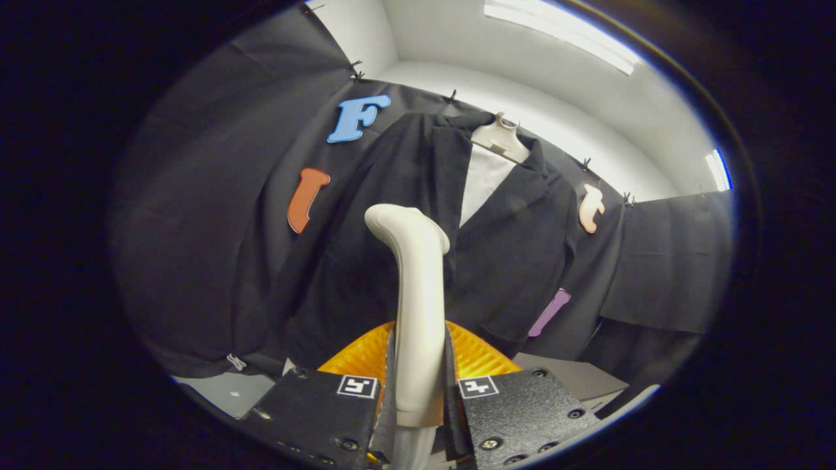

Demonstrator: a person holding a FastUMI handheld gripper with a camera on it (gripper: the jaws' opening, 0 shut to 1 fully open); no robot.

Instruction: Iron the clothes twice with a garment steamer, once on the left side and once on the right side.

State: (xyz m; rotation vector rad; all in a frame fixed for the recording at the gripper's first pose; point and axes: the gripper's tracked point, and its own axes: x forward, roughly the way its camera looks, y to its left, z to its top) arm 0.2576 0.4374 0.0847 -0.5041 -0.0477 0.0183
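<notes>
Steamer point(415, 287) handle is clamped upright between your gripper point(418, 385) fingers, its head raised near the dark jacket point(509, 254) hanging on its hanger point(499, 140); likely approaching, next bring it against one front panel.

Black cloth wall point(196, 196), white ceiling point(522, 72), bright strip light point(562, 36).

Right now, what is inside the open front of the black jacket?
Inside the black jacket a white lining or shirt hangs from a pale hanger. The steamer, clamped in the gripper, covers the lower part.
</notes>
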